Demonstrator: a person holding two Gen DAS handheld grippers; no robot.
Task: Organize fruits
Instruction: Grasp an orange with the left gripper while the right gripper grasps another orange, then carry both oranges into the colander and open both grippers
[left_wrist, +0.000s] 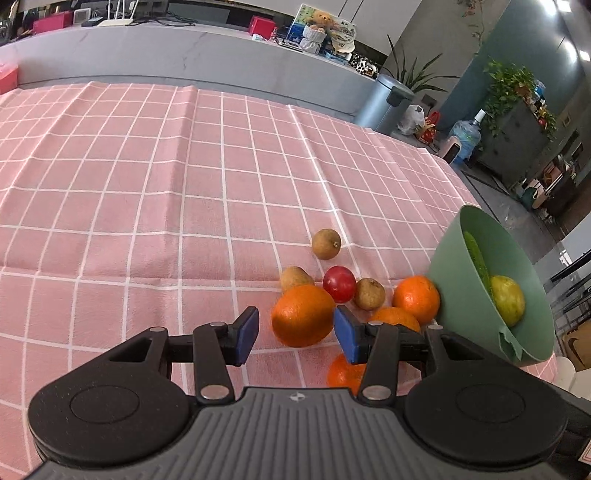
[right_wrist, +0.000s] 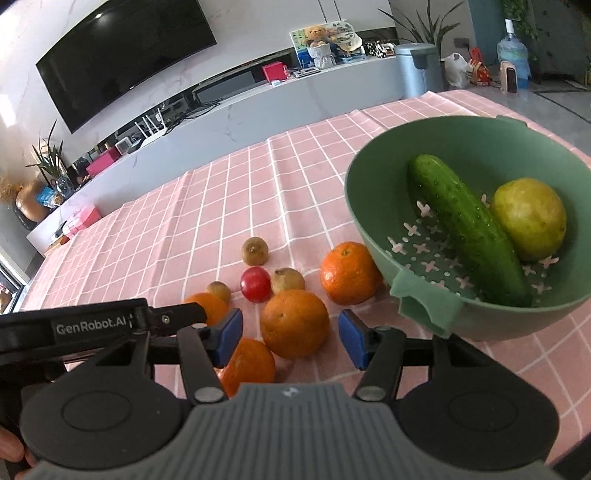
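Two sets of jaws stand apart, each straddling its own orange, left gripper (left_wrist: 295, 330) around one (left_wrist: 303, 315), right gripper (right_wrist: 290, 338) around another (right_wrist: 294, 324); center each before squeezing gently.

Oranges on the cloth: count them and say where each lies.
4. One between the right gripper's fingers, one under its left finger, one behind the left gripper, one touching the bowl.

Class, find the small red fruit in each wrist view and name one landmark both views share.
Left wrist: the small red fruit sits right of centre, just behind the orange between the jaws.
Right wrist: the small red fruit sits left of centre, among the small brown fruits.
Shared landmark: the green colander bowl.
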